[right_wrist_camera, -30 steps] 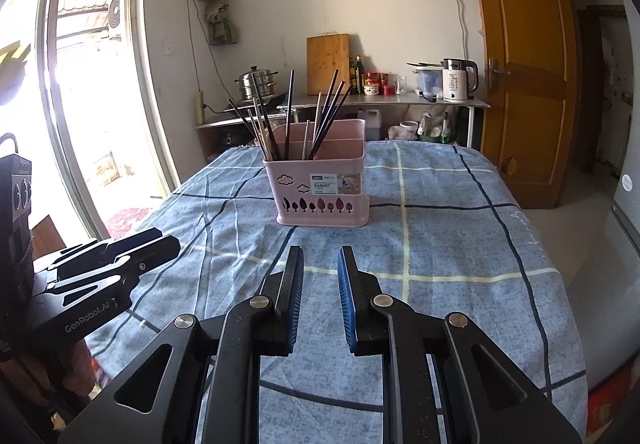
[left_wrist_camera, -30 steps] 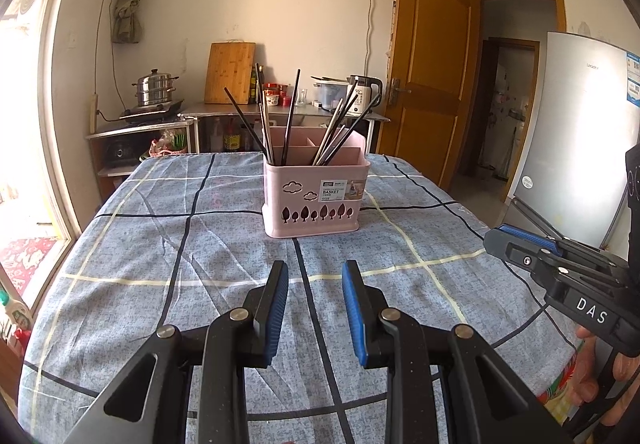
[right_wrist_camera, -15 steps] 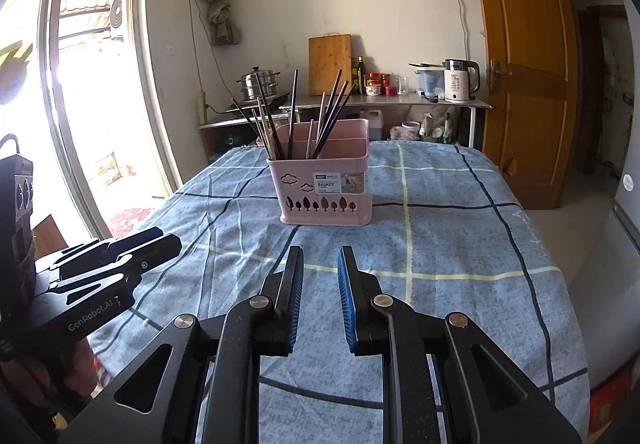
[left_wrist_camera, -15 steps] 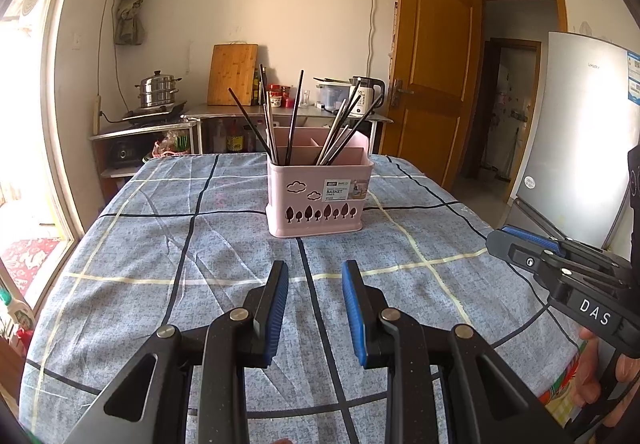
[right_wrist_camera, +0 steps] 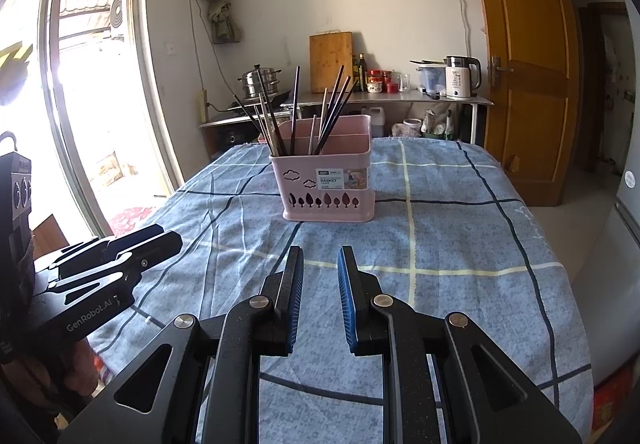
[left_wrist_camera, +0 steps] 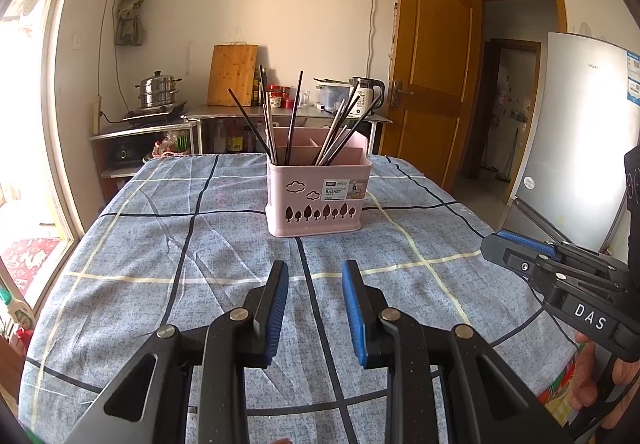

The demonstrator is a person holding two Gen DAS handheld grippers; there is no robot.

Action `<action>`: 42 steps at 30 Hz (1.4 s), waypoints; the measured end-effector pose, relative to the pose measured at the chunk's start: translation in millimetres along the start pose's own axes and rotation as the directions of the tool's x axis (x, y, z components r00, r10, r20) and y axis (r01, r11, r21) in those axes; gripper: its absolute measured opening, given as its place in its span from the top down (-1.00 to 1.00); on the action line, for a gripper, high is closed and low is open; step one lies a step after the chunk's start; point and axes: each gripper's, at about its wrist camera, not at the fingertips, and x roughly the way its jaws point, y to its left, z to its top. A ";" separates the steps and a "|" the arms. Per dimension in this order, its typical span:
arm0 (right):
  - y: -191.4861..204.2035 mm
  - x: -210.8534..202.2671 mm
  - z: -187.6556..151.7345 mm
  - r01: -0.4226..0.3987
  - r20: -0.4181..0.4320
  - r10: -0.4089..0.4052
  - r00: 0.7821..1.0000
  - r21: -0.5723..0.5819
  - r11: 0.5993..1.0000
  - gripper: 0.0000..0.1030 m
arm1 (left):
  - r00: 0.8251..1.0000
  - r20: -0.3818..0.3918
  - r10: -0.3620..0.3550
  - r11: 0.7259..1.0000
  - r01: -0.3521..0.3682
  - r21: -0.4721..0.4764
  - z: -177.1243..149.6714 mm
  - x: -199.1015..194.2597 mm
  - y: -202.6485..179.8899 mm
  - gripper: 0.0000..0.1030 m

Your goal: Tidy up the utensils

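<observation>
The pink basket [left_wrist_camera: 318, 195] stands upright near the middle of the worktop [left_wrist_camera: 160, 244], its label facing us. Dark chopsticks [left_wrist_camera: 294, 115] lean in its front compartments, one bunch at the left end, another fanned toward the right; a rear compartment looks empty as far as I can see. Nothing loose lies on the cloth around it.

Both tools hang short of the basket, well apart from it. The left tool [left_wrist_camera: 314, 298] has its blue pads spread with nothing between them; the right tool [right_wrist_camera: 320, 290] is likewise parted and holds nothing, its gap a little narrower.

Which step is in hand I can't settle. The chopsticks already stand in the basket, which fits a sort that is finished and also one where the sticks are yet to be moved between compartments. If any are to be shifted, it would call for closing on a thin stick near its top and lifting it straight up so the light basket doesn't tip.

The worktop wears a blue checked cloth [right_wrist_camera: 460, 228], slightly wrinkled. Behind stand a counter with a steamer pot [left_wrist_camera: 158, 89], cutting board [left_wrist_camera: 232, 73] and kettle [right_wrist_camera: 460, 77], a wooden door [left_wrist_camera: 432, 71], and a fridge [left_wrist_camera: 576, 131] to the right.
</observation>
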 end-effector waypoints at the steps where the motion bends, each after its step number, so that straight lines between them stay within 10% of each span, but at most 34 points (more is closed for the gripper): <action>1: 0.5 -0.1 -0.2 0.000 0.000 0.000 1.000 -0.001 1.000 0.65 | 1.000 0.000 0.001 1.000 -0.001 0.001 -0.1 -0.2 -0.1 0.47; 42: 4.6 -1.2 -2.7 -0.008 -0.005 0.008 1.000 -0.009 1.000 0.64 | 1.000 0.005 0.010 1.000 -0.010 0.001 -4.5 -6.0 -3.6 0.47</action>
